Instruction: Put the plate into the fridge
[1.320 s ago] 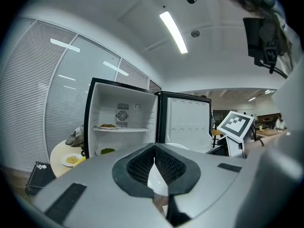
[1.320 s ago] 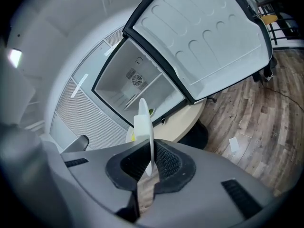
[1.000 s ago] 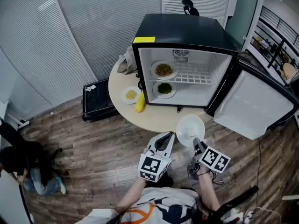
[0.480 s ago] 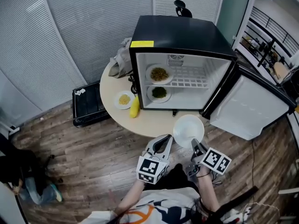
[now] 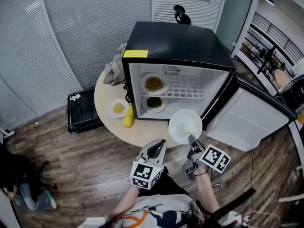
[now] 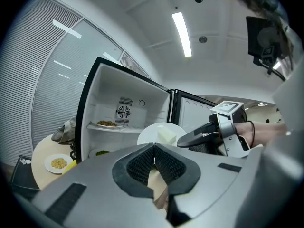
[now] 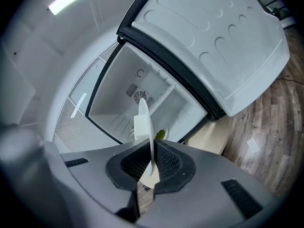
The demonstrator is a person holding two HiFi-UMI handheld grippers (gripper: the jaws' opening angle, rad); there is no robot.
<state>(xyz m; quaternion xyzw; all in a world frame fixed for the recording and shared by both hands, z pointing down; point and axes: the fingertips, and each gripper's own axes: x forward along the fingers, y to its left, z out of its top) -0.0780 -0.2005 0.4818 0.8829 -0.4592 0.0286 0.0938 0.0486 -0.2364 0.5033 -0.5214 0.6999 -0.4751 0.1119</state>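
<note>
A white plate [image 5: 185, 125] carrying a pale white block hangs in front of the open black fridge [image 5: 178, 51]. My right gripper [image 5: 191, 141] is shut on the plate's near rim. In the right gripper view the plate [image 7: 148, 127] shows edge-on between the pads, with the fridge's white inside [image 7: 142, 94] behind. My left gripper [image 5: 160, 144] is shut with nothing in it, left of the plate. In the left gripper view the jaws [image 6: 154, 150] meet, and the plate [image 6: 161, 133] and the right gripper's body show ahead.
Two plates of food sit in the fridge, one on the upper shelf [image 5: 154, 84], one below [image 5: 153, 103]. The door [image 5: 247, 120] swings open to the right. On the round table [image 5: 118, 127] lie a plate of yellow food [image 5: 118, 109], a corn cob [image 5: 128, 117] and a cloth [image 5: 114, 66].
The right gripper has lifted the plate and carried it closer to the fridge opening. The left gripper has shifted slightly along with it.
</note>
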